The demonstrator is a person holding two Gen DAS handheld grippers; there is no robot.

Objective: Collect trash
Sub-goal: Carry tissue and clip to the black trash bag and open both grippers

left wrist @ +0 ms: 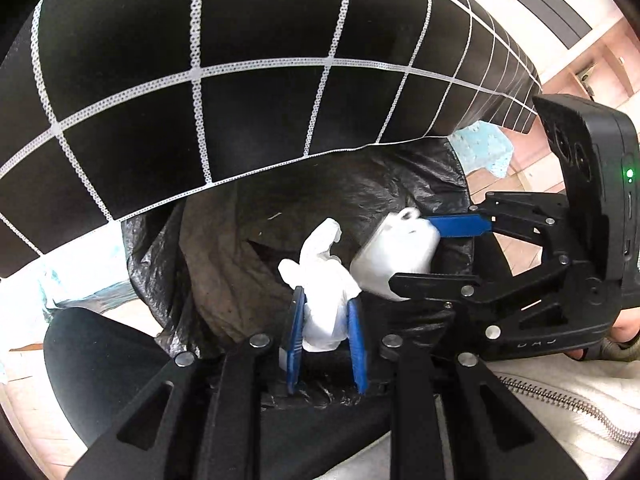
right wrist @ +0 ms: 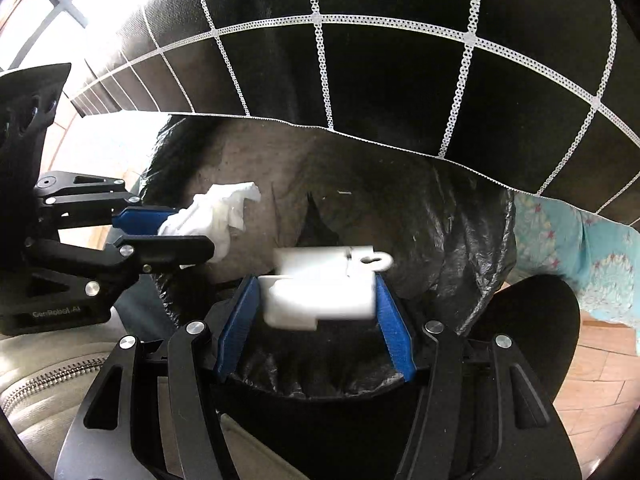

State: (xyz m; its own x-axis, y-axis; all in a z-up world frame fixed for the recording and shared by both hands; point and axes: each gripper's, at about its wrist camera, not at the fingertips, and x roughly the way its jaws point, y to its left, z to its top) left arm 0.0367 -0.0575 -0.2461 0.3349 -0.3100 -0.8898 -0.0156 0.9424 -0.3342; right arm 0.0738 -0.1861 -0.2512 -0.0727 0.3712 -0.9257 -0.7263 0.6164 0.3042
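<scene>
A bin lined with a black plastic bag (left wrist: 224, 248) stands open below both grippers; it also shows in the right wrist view (right wrist: 440, 232). My left gripper (left wrist: 326, 312) is shut on a crumpled white tissue (left wrist: 324, 280), held over the bin mouth. It shows from the side in the right wrist view (right wrist: 192, 232), with the tissue (right wrist: 216, 212). My right gripper (right wrist: 316, 300) holds a small white plastic container (right wrist: 320, 292), blurred, over the bin. It appears in the left wrist view (left wrist: 436, 252), with the container (left wrist: 396, 252).
A black cloth with a white grid (left wrist: 240, 80) hangs over the far side of the bin. A turquoise patterned fabric (right wrist: 580, 252) lies on the wooden floor (right wrist: 600, 368). Dark rounded shapes (left wrist: 100, 360) flank the bin. A light zipped jacket (left wrist: 560, 400) is close behind.
</scene>
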